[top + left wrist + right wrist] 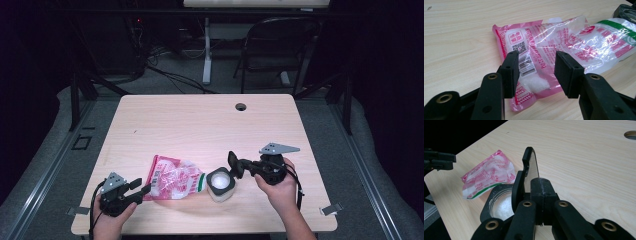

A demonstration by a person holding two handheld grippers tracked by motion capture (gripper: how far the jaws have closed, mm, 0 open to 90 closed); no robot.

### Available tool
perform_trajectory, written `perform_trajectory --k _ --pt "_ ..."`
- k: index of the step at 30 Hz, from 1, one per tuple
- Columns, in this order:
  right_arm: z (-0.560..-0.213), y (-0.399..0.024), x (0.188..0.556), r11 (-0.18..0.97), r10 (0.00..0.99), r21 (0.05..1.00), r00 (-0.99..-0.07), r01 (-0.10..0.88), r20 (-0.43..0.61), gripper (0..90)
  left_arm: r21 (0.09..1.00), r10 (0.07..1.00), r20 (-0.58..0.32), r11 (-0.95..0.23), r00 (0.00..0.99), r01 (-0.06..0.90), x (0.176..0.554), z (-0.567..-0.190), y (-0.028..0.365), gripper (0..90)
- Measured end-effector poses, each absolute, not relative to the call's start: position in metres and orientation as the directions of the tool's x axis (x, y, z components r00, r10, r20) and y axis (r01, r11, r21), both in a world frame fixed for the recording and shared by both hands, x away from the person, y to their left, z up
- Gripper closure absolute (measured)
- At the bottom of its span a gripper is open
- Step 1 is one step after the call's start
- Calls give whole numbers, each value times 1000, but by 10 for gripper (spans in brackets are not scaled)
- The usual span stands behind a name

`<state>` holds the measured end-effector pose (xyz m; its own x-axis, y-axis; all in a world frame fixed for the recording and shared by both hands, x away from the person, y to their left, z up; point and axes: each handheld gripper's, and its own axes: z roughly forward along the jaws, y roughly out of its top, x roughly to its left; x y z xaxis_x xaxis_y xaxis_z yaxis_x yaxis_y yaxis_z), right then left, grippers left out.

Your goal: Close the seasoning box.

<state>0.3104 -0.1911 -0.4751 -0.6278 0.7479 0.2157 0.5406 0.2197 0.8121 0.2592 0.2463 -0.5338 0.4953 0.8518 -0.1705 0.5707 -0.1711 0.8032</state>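
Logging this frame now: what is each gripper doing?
Left gripper: open, jaws either side of the pink plastic bag.
Right gripper: shut on a black lid, beside the jar.

The person's left hand point(111, 212) enters from the bottom edge at the near left, fingers wrapped round the body of the black two-jaw left gripper point(145, 188), which lies low and points to the right, its grey three-cornered plate on top; in the left gripper view its two black jaws stand parted, a clear gap between the square pads point(510, 72), neither pressing on anything. The right forearm rises from the bottom edge at the right; the right hand point(281, 187) cups the black two-jaw right gripper point(233, 165) from below, aimed leftward, grey plate tilted above it; in the right gripper view its jaws are drawn together, clamped on a thin black curved piece point(527, 165) standing up between them.
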Motion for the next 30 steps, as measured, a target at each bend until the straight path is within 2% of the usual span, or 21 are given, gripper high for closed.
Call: perform_trajectory --k 30 --pt "-489 -166 303 306 693 790 -694 531 198 896 802 849 -170 -176 501 571 260 -535 245 542"
